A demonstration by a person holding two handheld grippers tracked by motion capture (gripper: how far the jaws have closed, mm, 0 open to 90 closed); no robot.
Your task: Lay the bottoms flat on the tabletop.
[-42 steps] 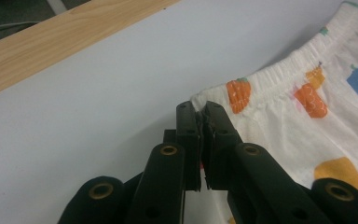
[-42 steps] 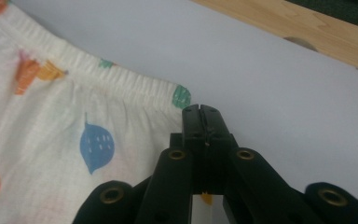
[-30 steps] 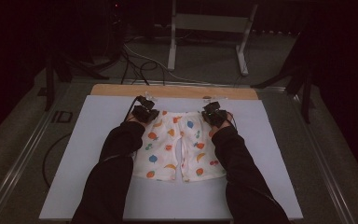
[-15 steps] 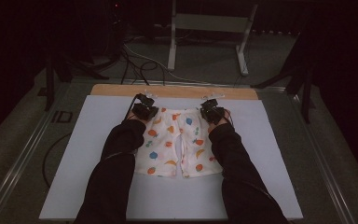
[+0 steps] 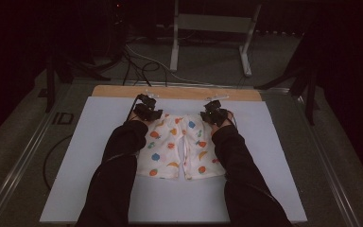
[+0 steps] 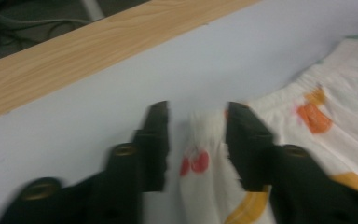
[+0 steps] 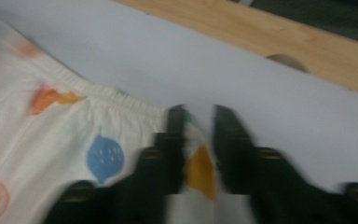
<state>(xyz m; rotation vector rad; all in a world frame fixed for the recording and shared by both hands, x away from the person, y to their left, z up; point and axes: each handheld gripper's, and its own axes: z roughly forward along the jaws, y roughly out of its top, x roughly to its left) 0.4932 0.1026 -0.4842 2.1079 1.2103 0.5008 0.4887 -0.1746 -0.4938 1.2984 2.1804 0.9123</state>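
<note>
White cotton shorts printed with small fruit shapes [image 5: 177,149] are lying flat on the pale lilac sheet [image 5: 85,151] that is covering the counter, and I am working at their waistband end, the far edge from me. I am seeing a strip of light wooden board [image 5: 179,92] showing beyond the sheet's far edge.

My left claw [image 5: 147,109] is sitting at the shorts' far left corner. In the left gripper view its jaws are standing partly apart, with a fold of the white fabric [image 6: 198,144] rising between them; I cannot tell whether they are pressing on it.

My right claw [image 5: 214,113] is sitting at the far right corner. In the right gripper view its jaws are standing a narrow gap apart, straddling the waistband corner [image 7: 196,165], with an orange-yellow print showing between them. That view is blurring, so the grip is unclear to me.

My dark sleeves [image 5: 118,161] are lying along both sides of the shorts.
</note>
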